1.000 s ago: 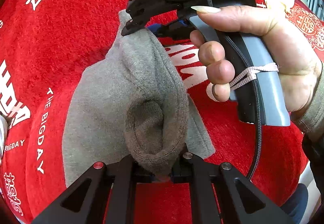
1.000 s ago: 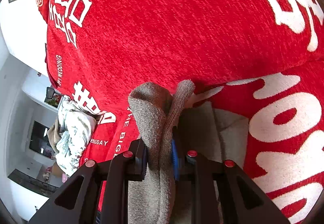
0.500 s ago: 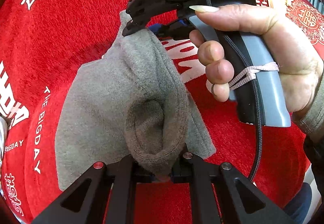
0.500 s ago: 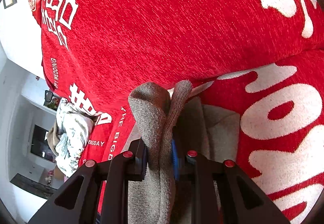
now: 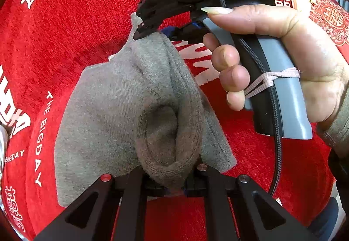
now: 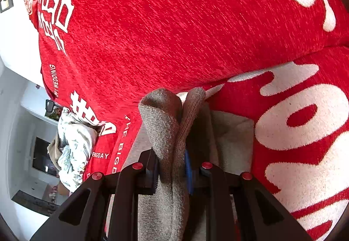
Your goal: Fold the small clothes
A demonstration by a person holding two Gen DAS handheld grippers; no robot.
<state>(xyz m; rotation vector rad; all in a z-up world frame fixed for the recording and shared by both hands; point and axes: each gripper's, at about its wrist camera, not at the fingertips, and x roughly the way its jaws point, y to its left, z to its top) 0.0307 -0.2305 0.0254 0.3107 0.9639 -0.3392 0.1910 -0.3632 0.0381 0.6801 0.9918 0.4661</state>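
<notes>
Home: red wedding blanket (image 6: 174,29), laundry heap (image 6: 74,145)

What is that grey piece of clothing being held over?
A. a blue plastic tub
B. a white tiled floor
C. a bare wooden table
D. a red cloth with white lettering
D: the grey garment, pinched by the left gripper and the right gripper, hangs over a red cloth printed with white characters and words.

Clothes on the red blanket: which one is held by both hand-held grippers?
The grey garment, pinched at two ends; the pale crumpled cloth lies untouched.
</notes>
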